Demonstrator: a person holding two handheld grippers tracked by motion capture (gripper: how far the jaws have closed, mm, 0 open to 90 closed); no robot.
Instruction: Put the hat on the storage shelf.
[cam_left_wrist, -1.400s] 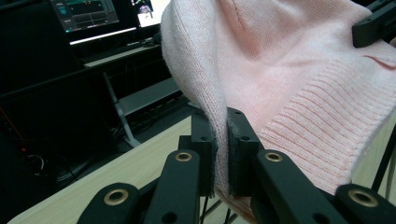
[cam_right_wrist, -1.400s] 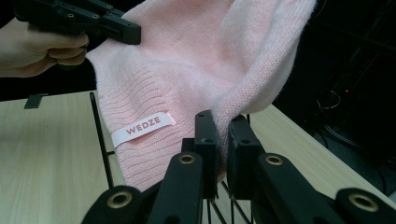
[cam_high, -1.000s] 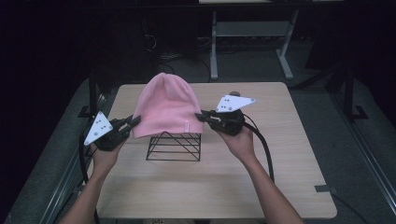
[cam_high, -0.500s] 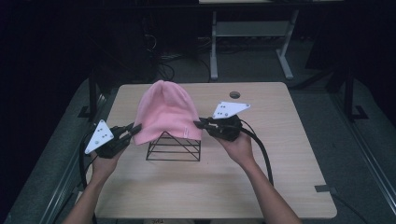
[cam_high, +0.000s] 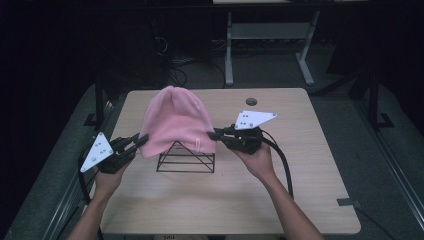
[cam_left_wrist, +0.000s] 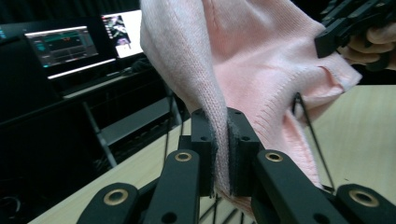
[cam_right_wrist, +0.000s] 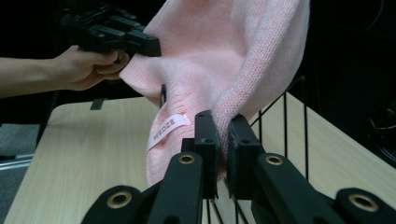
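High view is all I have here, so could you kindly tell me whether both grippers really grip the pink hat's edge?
Observer: Yes. The left gripper pinches a fold of the pink hat at its edge.
Operator: And the right one?
Observer: The right gripper is shut on the opposite edge.
Operator: Any label on the hat?
Observer: A pink tag reads WEDZE.
Operator: Is the rim over the stand?
Observer: A rod of the black wire stand runs up inside the rim.

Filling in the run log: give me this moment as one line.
left gripper: shut on pink beanie brim | right gripper: shut on opposite brim | beanie: over black wire stand | surface: wooden table
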